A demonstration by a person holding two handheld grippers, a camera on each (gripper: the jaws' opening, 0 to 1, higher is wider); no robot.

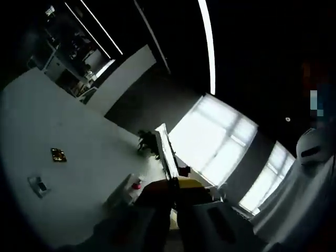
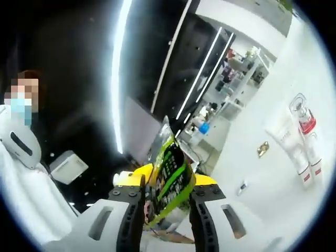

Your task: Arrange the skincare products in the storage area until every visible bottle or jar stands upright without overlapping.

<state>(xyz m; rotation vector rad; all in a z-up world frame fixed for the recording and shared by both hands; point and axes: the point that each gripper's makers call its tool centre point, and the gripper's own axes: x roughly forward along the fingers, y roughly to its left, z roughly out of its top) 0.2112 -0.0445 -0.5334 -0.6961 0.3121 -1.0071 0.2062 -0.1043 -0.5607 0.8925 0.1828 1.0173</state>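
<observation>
The white surface (image 2: 273, 173) was the largest element, tilted steeply across both views, so both grippers were raised and rolled well away from level. In the right gripper view, two white tubes (image 2: 287, 143) with pink-red bands and a clear bottle with a red label (image 2: 303, 118) lay flat on it, near one another, their long axes roughly parallel. A small gold item (image 2: 263, 149) and a small grey item (image 2: 242, 187) lay apart from them, nearer the gripper.

The right gripper (image 2: 167, 210) was closed on a flat green-and-black packet (image 2: 169, 181); both jaws pressed its lower part and its long axis rose straight ahead between them. The left gripper (image 1: 176, 210) appeared closed on a thin pale flat item (image 1: 167, 152), seen edge-on; the dark view prevented naming it.

The governing relation: the lying tubes and bottle sat to the upper right of the right gripper, well apart from it, with their long axes running across the surface rather than standing up from it. Judged from this, the right gripper was the nearer, but it was occupied; it would need to release the packet before righting any of them.
</observation>
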